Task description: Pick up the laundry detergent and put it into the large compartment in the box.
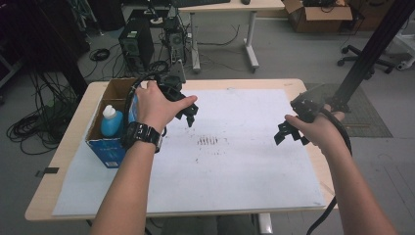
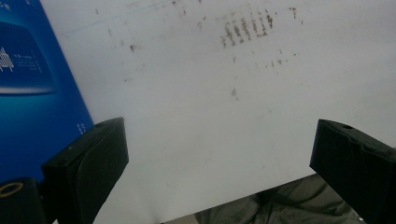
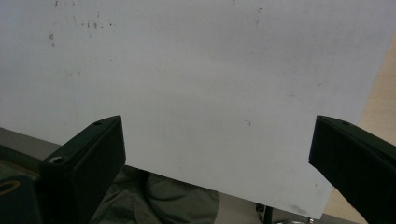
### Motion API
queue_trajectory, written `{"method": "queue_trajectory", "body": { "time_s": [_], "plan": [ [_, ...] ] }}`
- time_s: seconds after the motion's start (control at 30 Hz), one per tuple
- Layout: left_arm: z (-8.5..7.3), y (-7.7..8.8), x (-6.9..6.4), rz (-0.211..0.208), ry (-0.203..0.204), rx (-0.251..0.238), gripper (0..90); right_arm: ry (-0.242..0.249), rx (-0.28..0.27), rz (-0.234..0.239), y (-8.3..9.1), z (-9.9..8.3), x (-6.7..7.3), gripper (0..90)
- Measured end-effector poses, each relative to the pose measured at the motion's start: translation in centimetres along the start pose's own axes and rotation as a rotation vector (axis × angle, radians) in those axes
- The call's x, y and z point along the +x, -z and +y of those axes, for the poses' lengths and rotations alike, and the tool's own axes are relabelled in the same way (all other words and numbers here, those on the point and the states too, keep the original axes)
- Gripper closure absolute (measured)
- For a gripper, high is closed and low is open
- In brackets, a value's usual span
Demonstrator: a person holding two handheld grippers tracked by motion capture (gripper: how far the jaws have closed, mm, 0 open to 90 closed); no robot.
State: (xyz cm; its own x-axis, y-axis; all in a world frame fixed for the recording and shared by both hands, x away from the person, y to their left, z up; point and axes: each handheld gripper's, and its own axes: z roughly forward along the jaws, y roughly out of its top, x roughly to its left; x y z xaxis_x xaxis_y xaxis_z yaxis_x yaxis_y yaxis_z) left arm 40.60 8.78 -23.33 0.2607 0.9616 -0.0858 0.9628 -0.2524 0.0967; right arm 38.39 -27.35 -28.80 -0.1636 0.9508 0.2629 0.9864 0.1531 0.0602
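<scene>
A: High view: where is the blue plastic bottle with the white cap [image 1: 111,123]?
B: Upright inside the blue cardboard box [image 1: 108,151], beside the left gripper [image 1: 190,115]. Both grippers' jaws gape wide, holding nothing; right gripper [image 1: 286,133] hovers over the white paper sheet [image 1: 235,166].

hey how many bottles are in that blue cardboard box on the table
1 shows: a blue bottle with a white cap, standing upright in the near end of the blue cardboard box at the table's left edge. The left hand covers part of the box, so more may be hidden.

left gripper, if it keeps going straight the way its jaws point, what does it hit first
Most likely the white paper sheet on the table: the left gripper is open and empty, aimed down at bare paper. The blue box sits off to one side, apparently clear.
</scene>
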Motion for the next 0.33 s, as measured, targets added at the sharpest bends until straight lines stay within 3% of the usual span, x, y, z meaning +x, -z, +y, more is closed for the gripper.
{"method": "queue_trajectory", "body": {
  "time_s": [0.33],
  "plan": [
    [-0.06,0.06,-0.12,0.002,-0.007,0.001,4.7,-0.001,0.001,0.002,0.04,-0.07,0.01,3.8]
  ]
}}
